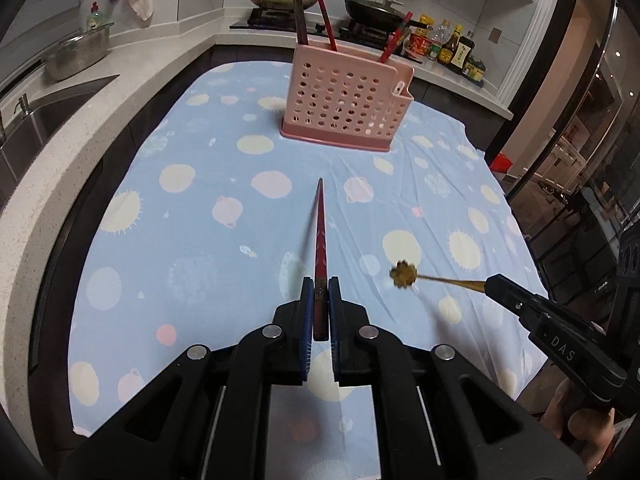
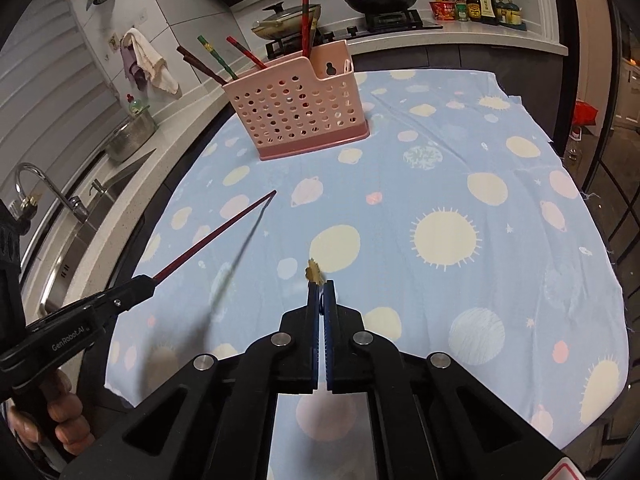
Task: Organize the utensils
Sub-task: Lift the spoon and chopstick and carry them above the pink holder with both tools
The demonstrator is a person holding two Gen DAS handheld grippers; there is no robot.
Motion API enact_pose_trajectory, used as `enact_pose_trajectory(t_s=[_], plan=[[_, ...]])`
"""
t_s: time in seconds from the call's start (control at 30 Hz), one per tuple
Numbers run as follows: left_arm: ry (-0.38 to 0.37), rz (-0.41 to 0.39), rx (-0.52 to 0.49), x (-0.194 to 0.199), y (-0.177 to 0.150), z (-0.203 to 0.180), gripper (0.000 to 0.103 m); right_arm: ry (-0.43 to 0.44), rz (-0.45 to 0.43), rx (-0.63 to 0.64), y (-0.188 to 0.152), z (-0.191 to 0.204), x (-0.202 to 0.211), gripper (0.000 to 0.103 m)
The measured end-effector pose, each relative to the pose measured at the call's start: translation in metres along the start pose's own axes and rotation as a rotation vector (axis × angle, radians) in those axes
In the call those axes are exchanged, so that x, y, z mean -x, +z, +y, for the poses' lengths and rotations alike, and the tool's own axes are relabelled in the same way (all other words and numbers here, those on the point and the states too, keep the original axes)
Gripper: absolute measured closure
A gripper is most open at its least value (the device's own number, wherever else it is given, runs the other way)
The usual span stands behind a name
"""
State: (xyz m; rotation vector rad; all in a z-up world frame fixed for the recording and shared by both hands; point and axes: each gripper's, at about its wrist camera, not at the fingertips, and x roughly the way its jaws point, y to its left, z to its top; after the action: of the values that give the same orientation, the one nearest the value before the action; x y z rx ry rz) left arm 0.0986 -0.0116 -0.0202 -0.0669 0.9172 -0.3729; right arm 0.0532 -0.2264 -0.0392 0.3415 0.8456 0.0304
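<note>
My left gripper (image 1: 320,286) is shut on a dark red chopstick (image 1: 320,232), which points forward above the cloth toward the pink perforated utensil holder (image 1: 347,104). The same chopstick (image 2: 216,234) sticks out of the left gripper (image 2: 150,280) at the left of the right wrist view. My right gripper (image 2: 321,286) is shut on a thin gold utensil with a flower-shaped head (image 2: 313,271). In the left wrist view that gold utensil (image 1: 404,274) juts from the right gripper (image 1: 490,283). Several chopsticks (image 2: 224,60) stand in the holder (image 2: 300,112).
A blue cloth with pale spots (image 2: 444,236) covers the table. A sink with a tap (image 2: 44,188) and a steel bowl (image 1: 78,54) lie to the left. Behind the holder are a stove with two pans (image 1: 372,10) and sauce bottles (image 1: 456,46).
</note>
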Motion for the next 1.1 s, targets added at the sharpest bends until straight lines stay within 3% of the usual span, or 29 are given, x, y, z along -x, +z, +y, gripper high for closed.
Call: enact_pose_trajectory(t_s=[0.7,1.1], plan=[[0.006,-0.213,-0.002,0.043,0.085,0.002,0.096,0.048,-0.123,0.004,0.061,0.013,0.021,0.101],[-0.025,-0.395,-0.045,0.077,0.173,-0.019,0.096,0.041,-0.29,0.061,0.15,0.026,0.035,0.101]])
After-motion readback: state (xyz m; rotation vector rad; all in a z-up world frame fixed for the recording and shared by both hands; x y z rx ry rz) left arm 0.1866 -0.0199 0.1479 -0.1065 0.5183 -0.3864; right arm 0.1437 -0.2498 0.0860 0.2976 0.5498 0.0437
